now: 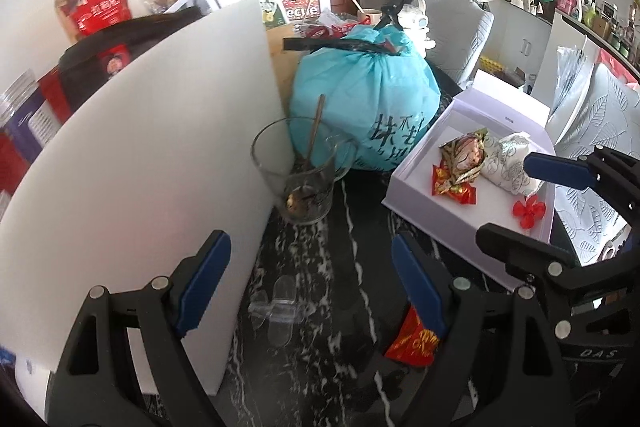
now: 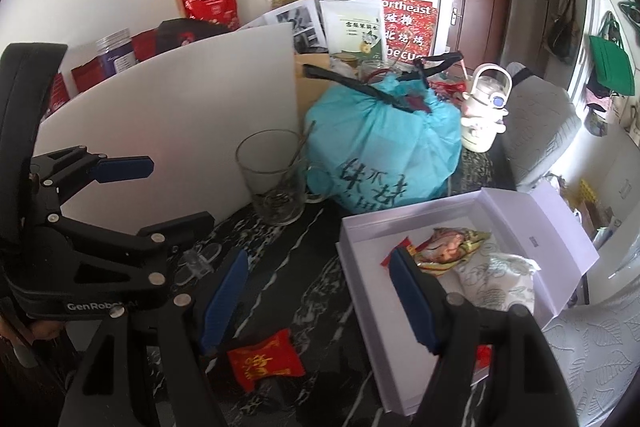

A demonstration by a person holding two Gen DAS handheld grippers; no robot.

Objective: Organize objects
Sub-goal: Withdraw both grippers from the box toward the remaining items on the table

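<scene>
Red candy packet lies on table just below right gripper, long axis across fingers; both grippers released (left gripper w/ nothing too), box beside.

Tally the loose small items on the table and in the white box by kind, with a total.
Red candy packets: 2, one on the table, one in the white box
Foil snack wrapper: 1
White patterned pouch: 1
Red flower-shaped clip: 1
Clear plastic clip: 1
Total: 6
</scene>
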